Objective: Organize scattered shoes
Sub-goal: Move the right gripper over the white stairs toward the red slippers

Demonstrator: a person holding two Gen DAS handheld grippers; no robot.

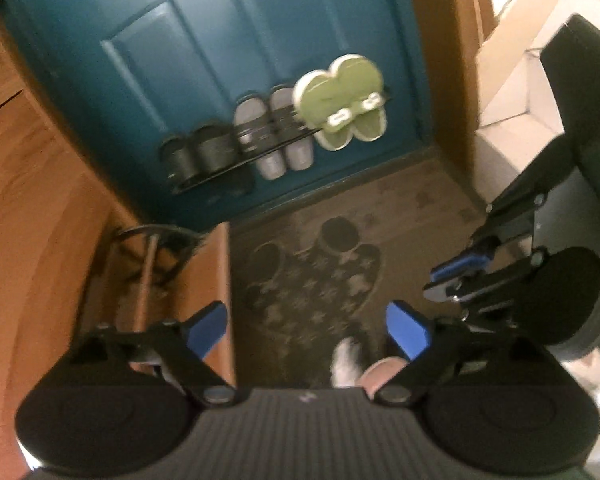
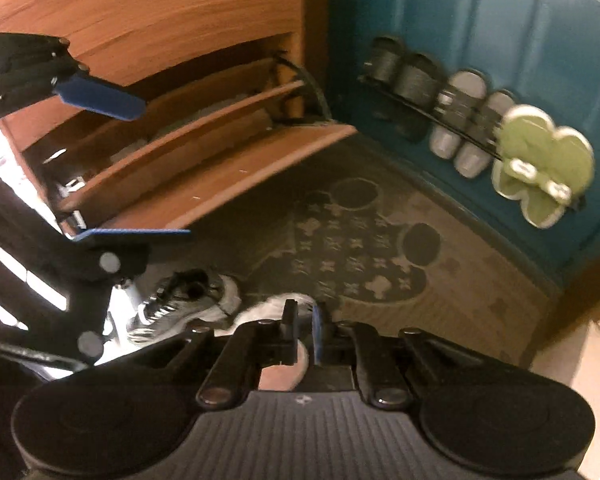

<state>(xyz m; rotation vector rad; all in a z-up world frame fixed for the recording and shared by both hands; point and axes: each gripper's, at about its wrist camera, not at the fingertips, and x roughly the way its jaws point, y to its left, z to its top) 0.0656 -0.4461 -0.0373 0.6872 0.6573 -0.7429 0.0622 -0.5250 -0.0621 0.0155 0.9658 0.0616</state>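
Green, grey and black slippers (image 1: 342,102) hang paired on the door rail (image 1: 244,160), off the mat; left gripper (image 1: 306,330) gapes empty, right gripper (image 2: 305,334) is nearly clenched above a white sneaker (image 2: 188,300).

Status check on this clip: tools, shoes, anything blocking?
Left tool open, empty. Right tool shut on white shoe. Second white shoe on mat. Nothing blocking.

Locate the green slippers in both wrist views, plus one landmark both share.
Left wrist: green slippers sit upper centre-right, at the right end of the rack on the teal door.
Right wrist: green slippers sit at the right edge, mid-height, again last in the row beside the grey slippers.
Shared landmark: the doormat with the dark star-patterned shape, lying in front of the door.
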